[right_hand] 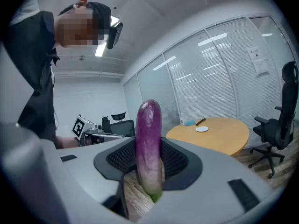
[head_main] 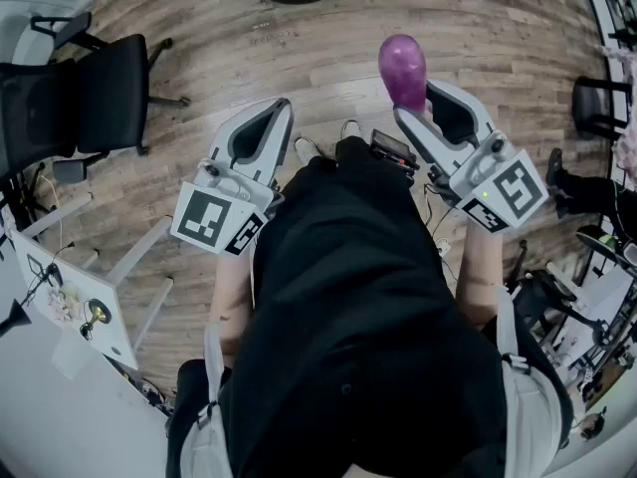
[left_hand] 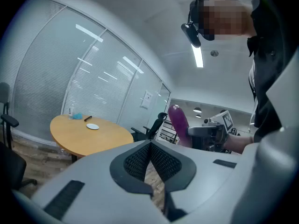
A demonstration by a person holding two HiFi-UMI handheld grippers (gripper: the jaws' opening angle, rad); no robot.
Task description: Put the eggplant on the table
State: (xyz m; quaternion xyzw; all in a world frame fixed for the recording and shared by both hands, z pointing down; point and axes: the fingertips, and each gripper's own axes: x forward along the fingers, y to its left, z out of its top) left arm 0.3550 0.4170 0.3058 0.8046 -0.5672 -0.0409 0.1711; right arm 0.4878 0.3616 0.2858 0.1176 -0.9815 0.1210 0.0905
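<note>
My right hand-held gripper (head_main: 422, 104) is clamped on the eggplant (right_hand: 149, 146), both ribbed pads pressing its lower half. The eggplant stands nearly upright in the grip: the pale, greenish stem end pokes out below the jaws and the rounded purple end rises well above them. From the head view it shows as a purple knob sticking up past the jaw tips, over the wooden floor (head_main: 249, 58).

My left hand-held gripper (head_main: 261, 118) holds nothing. Its jaws are together, the pads meeting at the tips, and it sits level beside the right one with my dark-clothed body between them.

The round orange tabletop (right_hand: 224, 136) is well apart from the eggplant, ahead across the floor. It carries a small white dish (right_hand: 202, 129) and a dark stick-like thing (too small for me to name). A black chair (right_hand: 280, 120) stands near the tabletop.
</note>
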